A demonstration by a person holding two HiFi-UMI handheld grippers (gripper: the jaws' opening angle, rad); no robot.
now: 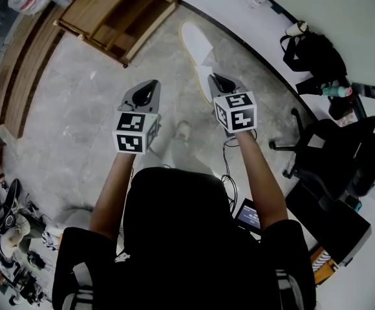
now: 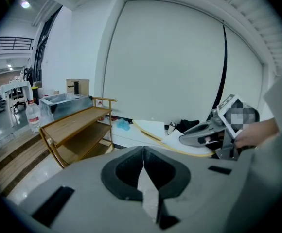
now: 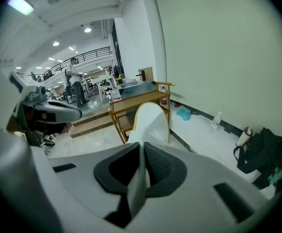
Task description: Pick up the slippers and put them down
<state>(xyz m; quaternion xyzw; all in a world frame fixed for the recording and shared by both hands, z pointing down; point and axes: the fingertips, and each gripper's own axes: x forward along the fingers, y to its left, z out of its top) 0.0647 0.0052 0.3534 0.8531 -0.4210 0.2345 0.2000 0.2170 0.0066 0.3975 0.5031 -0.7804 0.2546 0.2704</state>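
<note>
A white disposable slipper [image 1: 197, 47] with a yellow-edged sole hangs above the grey floor, its upper flap pinched in my right gripper [image 1: 217, 81]. In the right gripper view the slipper [image 3: 150, 123] stands straight ahead and its thin flap runs down between the shut jaws [image 3: 142, 152]. From the left gripper view the slipper [image 2: 153, 128] lies flat to the right with the right gripper [image 2: 206, 132] on it. My left gripper [image 1: 150, 87] hovers level with the right one, a little to its left, jaws [image 2: 142, 154] together and holding nothing.
A wooden shelf rack [image 1: 119, 11] stands ahead on the left, by wooden steps [image 1: 26, 63]. A black backpack [image 1: 313, 53] leans on the wall at the right and a black office chair [image 1: 336, 154] stands nearer. A small white object [image 1: 183, 131] lies on the floor below the grippers.
</note>
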